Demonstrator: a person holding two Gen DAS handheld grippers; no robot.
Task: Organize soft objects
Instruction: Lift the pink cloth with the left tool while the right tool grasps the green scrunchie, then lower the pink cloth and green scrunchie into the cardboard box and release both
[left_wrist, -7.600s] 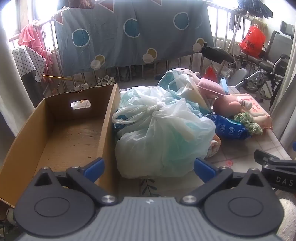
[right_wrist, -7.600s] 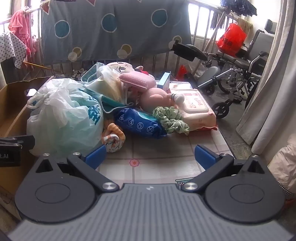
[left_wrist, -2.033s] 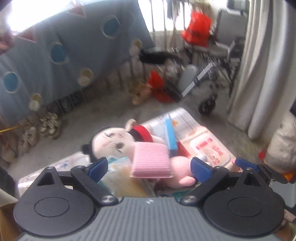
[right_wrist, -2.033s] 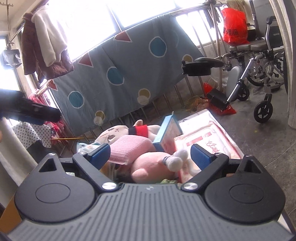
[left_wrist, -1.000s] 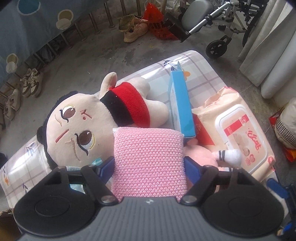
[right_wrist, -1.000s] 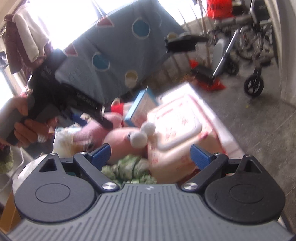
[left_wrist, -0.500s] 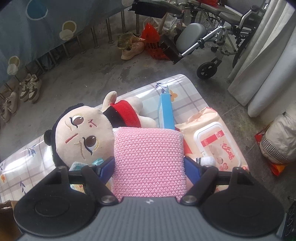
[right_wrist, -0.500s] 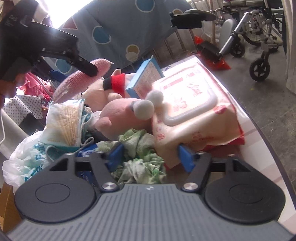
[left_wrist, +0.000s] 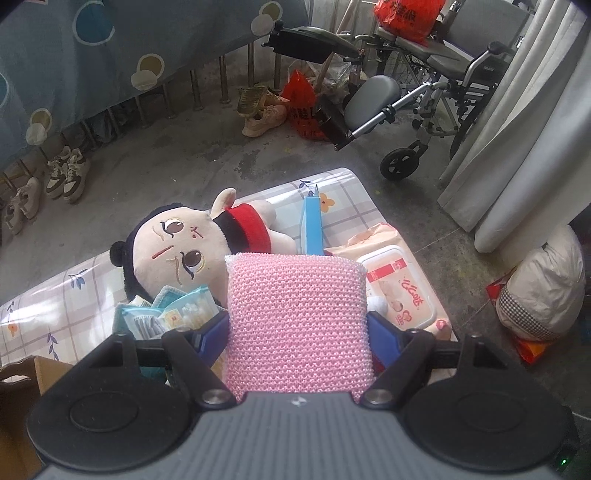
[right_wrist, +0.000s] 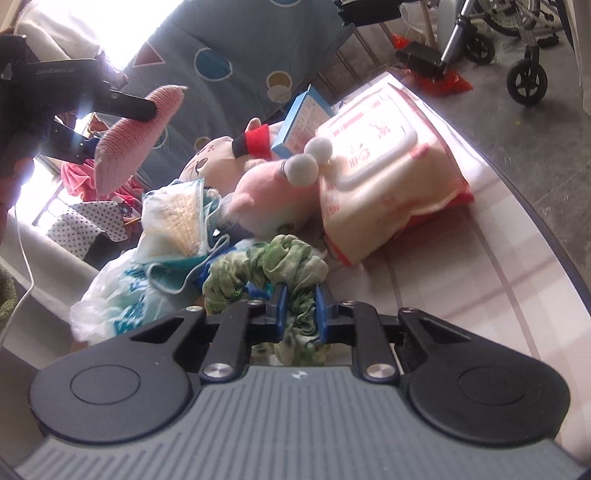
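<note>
Your right gripper (right_wrist: 298, 308) is pinched tight on the green scrunched cloth (right_wrist: 273, 269), blue pads squeezing a fold of it right at the near edge of the pile. The cloth runs away from the jaws up and to the left, its bulk lying against the pink plush (right_wrist: 273, 199) and just touching the corner of the wipes pack (right_wrist: 384, 184). So the pull, by my reading, wants to come back toward you and up, away from that pack.

Over on the other side, your left gripper (left_wrist: 297, 325) has its jaws spread wide and clamped on the pink knitted pad (left_wrist: 295, 325), which fills the whole gap, long side pointing straight out ahead. From the right wrist view it hangs high, clear above the pile.

Below it lies the big-headed doll (left_wrist: 177, 251) flat on the checked table cover (left_wrist: 44, 295), head toward the left, with the blue box (left_wrist: 312, 229) standing on edge beside it. The cardboard box (left_wrist: 18, 384) shows only as a corner at lower left, nearer your left hand. That's probably where the pad goes; the cloth has farther to travel.
</note>
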